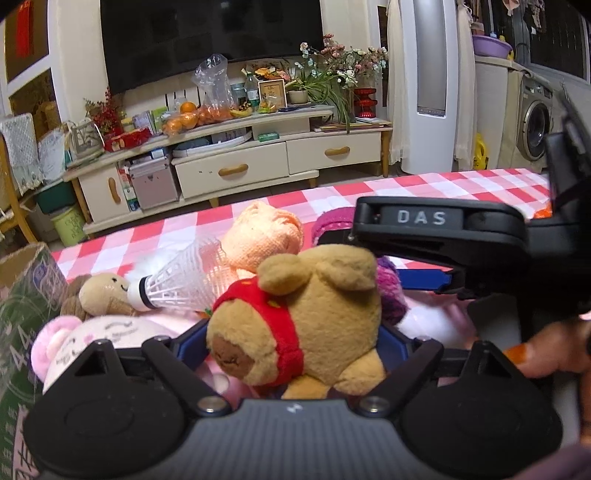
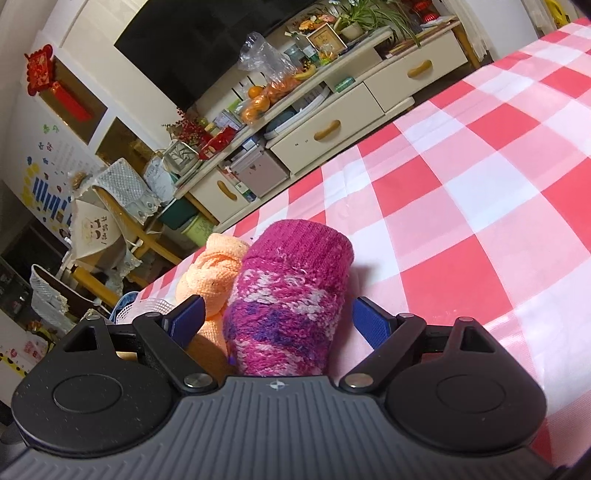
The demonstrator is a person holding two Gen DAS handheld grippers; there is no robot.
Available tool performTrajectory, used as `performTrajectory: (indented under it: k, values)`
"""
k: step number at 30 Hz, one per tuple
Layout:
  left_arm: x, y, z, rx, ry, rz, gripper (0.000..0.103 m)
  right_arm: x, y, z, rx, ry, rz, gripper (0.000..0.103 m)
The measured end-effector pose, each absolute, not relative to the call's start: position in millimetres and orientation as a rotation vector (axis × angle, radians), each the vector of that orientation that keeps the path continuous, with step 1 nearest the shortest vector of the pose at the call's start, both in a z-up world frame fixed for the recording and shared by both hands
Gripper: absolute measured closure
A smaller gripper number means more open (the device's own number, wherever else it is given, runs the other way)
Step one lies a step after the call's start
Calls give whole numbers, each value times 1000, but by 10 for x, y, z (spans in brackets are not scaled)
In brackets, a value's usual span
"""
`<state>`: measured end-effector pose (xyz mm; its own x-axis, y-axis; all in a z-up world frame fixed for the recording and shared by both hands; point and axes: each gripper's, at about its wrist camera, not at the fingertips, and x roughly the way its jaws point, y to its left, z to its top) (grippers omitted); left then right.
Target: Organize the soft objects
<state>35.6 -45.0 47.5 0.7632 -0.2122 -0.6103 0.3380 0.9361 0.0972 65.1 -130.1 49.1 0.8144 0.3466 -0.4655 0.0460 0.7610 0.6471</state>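
I note a red-and-white checked tablecloth covering the work surface. Beyond it stands a cream TV cabinet with two drawers, a dark television above it. On the cabinet top I record loose oranges, a clear plastic bag, a framed picture and potted flowers. A white tower appliance stands right of the cabinet, a washing machine farther right.

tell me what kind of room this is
Most likely a home living room. A large television sits above a long cream cabinet crowded with oranges, flowers and household clutter, and a washing machine stands off to one side. The work table has a red checked cloth.
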Motion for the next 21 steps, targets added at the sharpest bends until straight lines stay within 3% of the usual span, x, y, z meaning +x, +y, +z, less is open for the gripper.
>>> performTrajectory:
  k: [11, 13, 14, 21]
  values:
    - [135, -304, 509, 146, 698, -366, 14, 677, -1173, 525, 600, 624, 161, 0]
    - [116, -270, 510, 130, 708, -370, 14, 688, -1130, 531, 554, 631, 155, 17]
    - [109, -259, 510, 123, 711, -371, 14, 694, -1105, 532, 534, 635, 165, 20]
    - [68, -162, 526, 87, 722, -377, 15, 662, -1070, 570, 469, 625, 155, 27]
